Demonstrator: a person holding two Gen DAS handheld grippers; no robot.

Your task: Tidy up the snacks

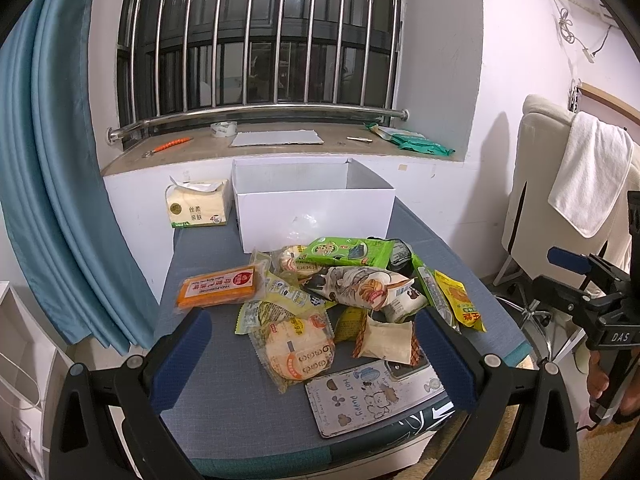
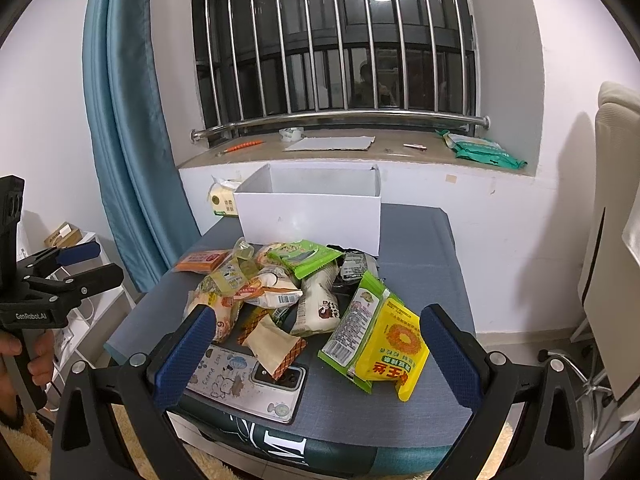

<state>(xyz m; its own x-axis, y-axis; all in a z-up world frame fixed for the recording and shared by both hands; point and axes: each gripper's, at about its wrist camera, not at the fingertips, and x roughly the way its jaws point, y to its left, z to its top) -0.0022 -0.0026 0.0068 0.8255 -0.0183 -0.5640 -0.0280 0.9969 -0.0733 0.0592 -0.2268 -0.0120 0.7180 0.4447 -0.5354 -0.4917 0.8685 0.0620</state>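
**Both tongs spread above the snack pile**

The left tongs (image 1: 314, 360) hang with their blue pads wide apart and nothing between them, low over the near edge of the grey worktop (image 1: 224, 408). The right tongs (image 2: 316, 356) are likewise spread and hold nothing.

Just beyond the left tongs lies a round rice cracker packet (image 1: 298, 354), and beside it a small beige packet with brown crimped ends (image 2: 272, 346), one corner resting on a phone (image 2: 244, 380) in a cartoon case. Ahead of the right tongs a yellow packet (image 2: 390, 350) lies partly over a green-edged one (image 2: 354, 322).

Farther out, the rest of the snacks sit heaped together, with a green packet (image 1: 348, 251) on top and an orange bar (image 1: 220, 286) at the left fringe. Behind the heap stands an open white box (image 1: 312, 212); its floor is mostly hidden, so what it holds cannot be told. A tissue pack (image 1: 198, 204) sits to its left.
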